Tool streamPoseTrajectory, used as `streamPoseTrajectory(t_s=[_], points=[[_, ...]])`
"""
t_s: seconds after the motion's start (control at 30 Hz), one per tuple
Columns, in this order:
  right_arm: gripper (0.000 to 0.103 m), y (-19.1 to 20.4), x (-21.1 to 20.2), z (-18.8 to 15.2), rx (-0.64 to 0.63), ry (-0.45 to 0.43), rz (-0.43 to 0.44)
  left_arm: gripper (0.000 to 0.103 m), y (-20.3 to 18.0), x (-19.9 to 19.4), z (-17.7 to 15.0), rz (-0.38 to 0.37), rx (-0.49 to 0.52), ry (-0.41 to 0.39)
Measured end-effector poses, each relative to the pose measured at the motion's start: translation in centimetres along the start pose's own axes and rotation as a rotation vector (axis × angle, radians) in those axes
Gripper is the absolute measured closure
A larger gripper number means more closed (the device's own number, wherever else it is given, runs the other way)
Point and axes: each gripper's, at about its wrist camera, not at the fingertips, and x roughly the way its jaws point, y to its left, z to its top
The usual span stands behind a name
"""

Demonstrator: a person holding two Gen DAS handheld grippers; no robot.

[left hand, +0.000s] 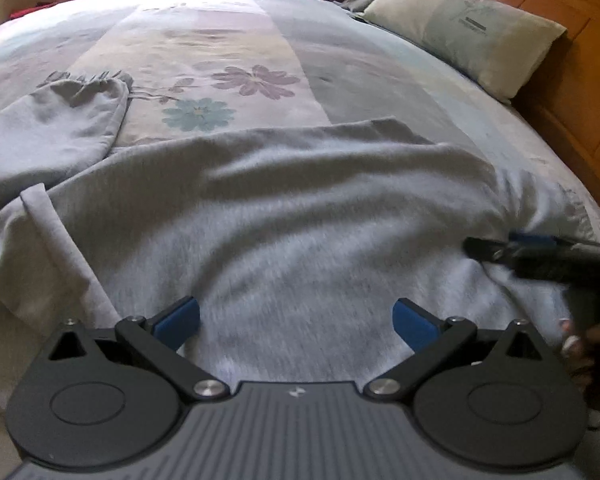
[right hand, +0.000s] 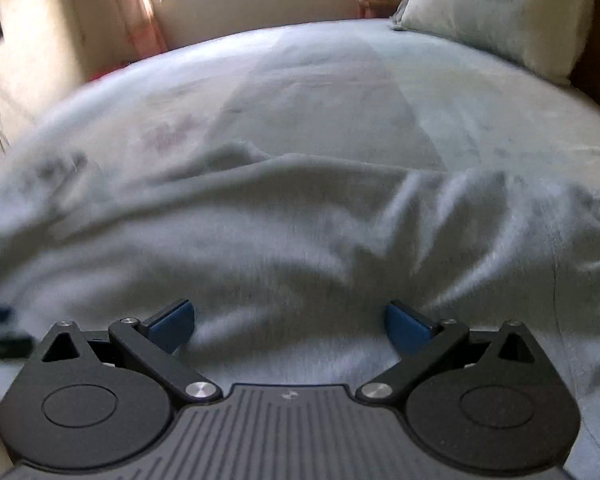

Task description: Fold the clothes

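Observation:
A light grey sweatshirt [left hand: 284,216] lies spread over the bed, its cuffed sleeve [left hand: 72,116] lying out at the far left and a narrow folded strip [left hand: 68,256] at the near left. My left gripper [left hand: 296,320] hovers open just above the grey fabric with nothing between its blue pads. At the right edge of the left wrist view my right gripper [left hand: 540,252] reaches in over the garment's right side. In the right wrist view that right gripper [right hand: 288,320] stands open over the wrinkled sweatshirt [right hand: 300,240]; the picture is blurred.
The bed carries a flowered cover [left hand: 228,64] and a pale pillow [left hand: 472,28] against a wooden headboard [left hand: 572,80] at the right. A window with pink curtains [right hand: 140,4] is beyond the bed. A hand [left hand: 580,344] shows at the right.

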Motion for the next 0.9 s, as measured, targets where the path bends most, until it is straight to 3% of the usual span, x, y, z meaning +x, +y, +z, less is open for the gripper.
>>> streamPoseTrajectory(t_s=[0.13, 0.27, 0.43, 0.53, 0.6, 0.9], points=[[0.000, 0.0, -0.5, -1.1, -0.034, -0.038, 0.015, 0.001, 0.5, -0.9, 1.1, -0.019, -0.013, -0.021], [0.000, 0.0, -0.7, -1.5, -0.048, -0.047, 0.025, 0.001, 1.1, -2.1, 4.2, 0.023, 0.046, -0.053], [0.000, 0.0, -0.7, -1.3, -0.047, -0.059, 0.023, 0.001, 2.7, -2.3, 8.3, 0.198, 0.146, -0.061], [0.000, 0.0, -0.7, -1.4, -0.047, -0.065, 0.020, 0.001, 4.2, -1.1, 10.0, 0.300, 0.177, -0.025], [0.000, 0.0, -0.7, -1.5, -0.048, -0.068, 0.018, 0.001, 5.5, -0.2, 10.8, 0.329, 0.159, 0.016], [0.000, 0.1, -0.6, -1.6, -0.049, -0.076, 0.019, 0.001, 8.5, -2.3, 9.2, 0.249, 0.019, 0.020]])
